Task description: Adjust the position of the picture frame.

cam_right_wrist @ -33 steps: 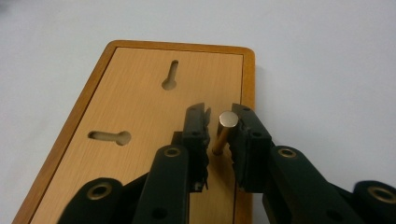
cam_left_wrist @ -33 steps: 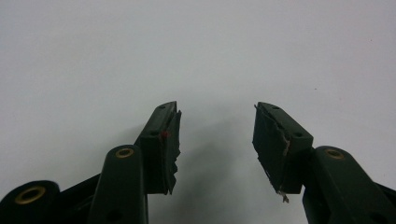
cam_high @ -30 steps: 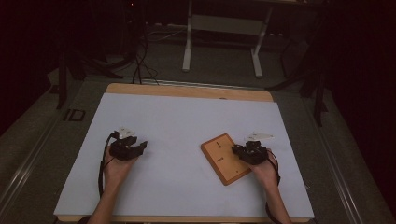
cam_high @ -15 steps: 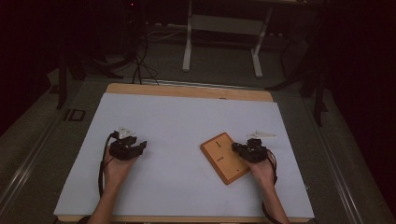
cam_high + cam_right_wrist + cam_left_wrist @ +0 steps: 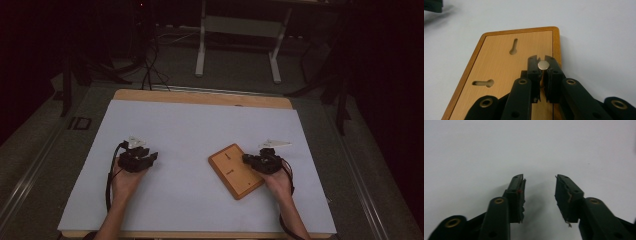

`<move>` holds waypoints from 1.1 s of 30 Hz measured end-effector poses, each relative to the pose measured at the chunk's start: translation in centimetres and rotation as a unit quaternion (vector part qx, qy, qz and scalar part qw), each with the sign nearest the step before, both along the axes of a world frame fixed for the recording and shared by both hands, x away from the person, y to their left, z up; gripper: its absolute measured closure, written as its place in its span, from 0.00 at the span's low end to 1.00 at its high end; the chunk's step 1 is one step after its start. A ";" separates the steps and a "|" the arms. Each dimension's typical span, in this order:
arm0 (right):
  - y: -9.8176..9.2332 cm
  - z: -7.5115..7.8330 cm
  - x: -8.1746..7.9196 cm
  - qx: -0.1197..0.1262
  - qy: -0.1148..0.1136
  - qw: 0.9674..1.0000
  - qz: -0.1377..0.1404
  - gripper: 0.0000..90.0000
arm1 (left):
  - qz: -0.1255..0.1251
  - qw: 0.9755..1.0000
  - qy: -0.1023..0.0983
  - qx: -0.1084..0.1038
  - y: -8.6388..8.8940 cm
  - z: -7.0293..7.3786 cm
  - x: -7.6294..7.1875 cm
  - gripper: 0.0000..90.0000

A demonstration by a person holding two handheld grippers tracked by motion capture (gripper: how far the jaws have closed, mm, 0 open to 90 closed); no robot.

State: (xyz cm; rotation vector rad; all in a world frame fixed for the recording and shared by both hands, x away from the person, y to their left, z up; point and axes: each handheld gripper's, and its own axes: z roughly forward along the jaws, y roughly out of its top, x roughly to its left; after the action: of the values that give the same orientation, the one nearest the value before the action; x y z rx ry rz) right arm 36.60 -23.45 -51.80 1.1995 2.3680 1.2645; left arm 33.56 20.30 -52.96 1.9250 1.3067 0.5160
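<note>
I work the rig from afar: on the pale white tabletop [image 5: 200, 135], a flat rectangular wooden board with an orange-brown rim and two keyhole slots [image 5: 235, 170] lies askew, right of the middle. My right gripper [image 5: 248, 159] sits at the board's right edge, its fingers [image 5: 533, 65] pinched hard on a small silver round-headed metal pin [image 5: 543, 65] that stands upright above the board's face, just inside the rim. In the right gripper view the pin's flat head shows between the two tips, with the nearer keyhole slot [image 5: 513, 46] ahead of it and the second slot [image 5: 483, 83] off to the side.

Well to the left of the board, my left gripper [image 5: 148, 158] rests over bare tabletop. Its fingers [image 5: 517, 192] stand spread with nothing between them, and they have just been closing, the gap narrower than a second ago. Compared with the earlier high views, the board and both hands keep their places.

I judge that the pin is now secured and ready to go to a slot, most likely the wide round end of the nearer keyhole. The left gripper's narrowing grip does nothing for the board yet; I judge it may be needed to steady the board's left rim so it does not slide.
</note>
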 end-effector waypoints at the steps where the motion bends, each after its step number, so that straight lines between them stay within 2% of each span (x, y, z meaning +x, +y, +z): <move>1: 0.1 0.1 0.0 0.000 0.000 1.000 0.001 0.93 | -0.005 1.000 -0.001 -0.002 0.0 0.1 0.0 0.71; 4: 0.3 0.4 0.0 0.000 -0.003 1.000 0.005 0.93 | -0.020 1.000 -0.006 -0.010 -0.2 0.2 -0.2 0.82; 6: 0.4 0.6 0.1 -0.001 -0.004 1.000 0.004 0.93 | -0.034 0.999 0.000 -0.026 -0.3 0.3 -0.3 0.90; 8: 0.5 0.8 0.2 0.001 -0.006 1.000 0.004 0.93 | -0.047 0.999 0.006 -0.027 -0.5 0.3 -0.3 0.99; 15: 1.3 1.7 0.4 0.010 -0.013 1.000 0.025 0.93 | -0.086 0.996 0.008 -0.026 -1.5 0.5 -0.4 1.00; 23: 3.0 2.3 0.5 0.018 -0.017 0.999 0.047 0.93 | -0.106 0.994 0.016 -0.023 -1.9 0.5 -0.4 1.00; 27: 3.7 2.4 0.6 0.018 -0.018 0.998 0.053 0.93 | -0.111 0.993 0.014 -0.029 -2.1 0.5 -0.5 1.00; 33: 4.5 2.6 0.8 0.028 -0.020 0.997 0.063 0.93 | -0.130 0.990 0.007 -0.045 -2.7 0.7 -0.6 1.00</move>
State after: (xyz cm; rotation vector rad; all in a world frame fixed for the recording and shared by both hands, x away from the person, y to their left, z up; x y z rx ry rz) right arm 37.38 -18.96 -49.18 1.0440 2.4274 1.3888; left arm 32.93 17.58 -52.26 1.9885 1.0484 0.3074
